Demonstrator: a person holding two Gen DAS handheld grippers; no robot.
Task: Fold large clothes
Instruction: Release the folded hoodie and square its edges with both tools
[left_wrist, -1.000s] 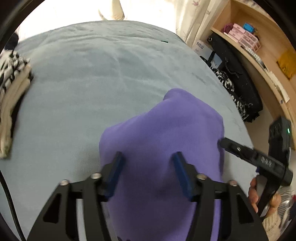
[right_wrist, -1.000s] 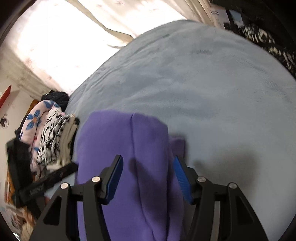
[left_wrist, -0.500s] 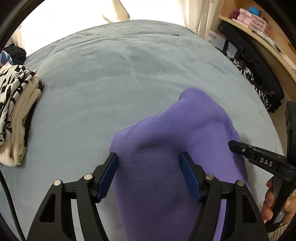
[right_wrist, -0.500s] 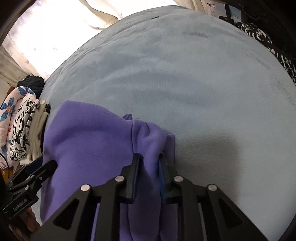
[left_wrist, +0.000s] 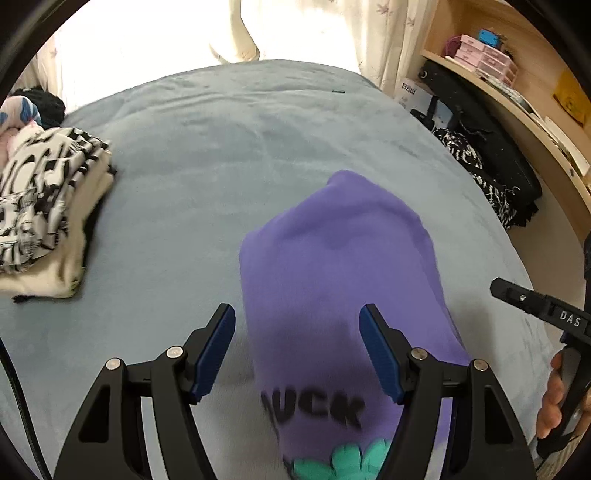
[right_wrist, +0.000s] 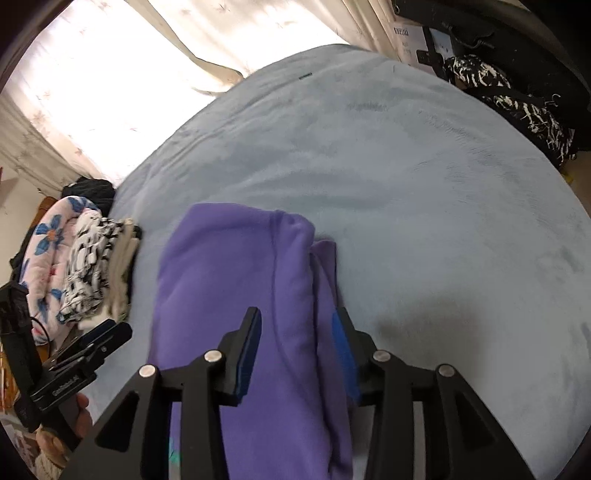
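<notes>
A purple sweatshirt (left_wrist: 343, 251) lies folded into a narrow bundle on the blue-grey bed (left_wrist: 221, 147). Black letters and a teal flower print (left_wrist: 314, 410) show at its near end. My left gripper (left_wrist: 297, 312) hovers over that end, open, its blue pads clear of the cloth. In the right wrist view the sweatshirt (right_wrist: 229, 266) has a rolled fold along its right edge. My right gripper (right_wrist: 297, 314) straddles that fold from above with its jaws opening, and its pads do not press the fabric. Each gripper shows in the other's view: right (left_wrist: 535, 314), left (right_wrist: 99, 339).
A stack of folded clothes (left_wrist: 40, 206), black-and-white patterned on top, sits at the bed's left edge, with a floral cloth (right_wrist: 48, 236) beside it. A wooden shelf (left_wrist: 517, 92) and dark bags (left_wrist: 480, 177) stand past the right edge. Curtains hang behind the bed.
My right gripper pinched the sweatshirt's fold half a second ago and has let it go. Both grippers have drawn back and up, bringing the printed end into view.
</notes>
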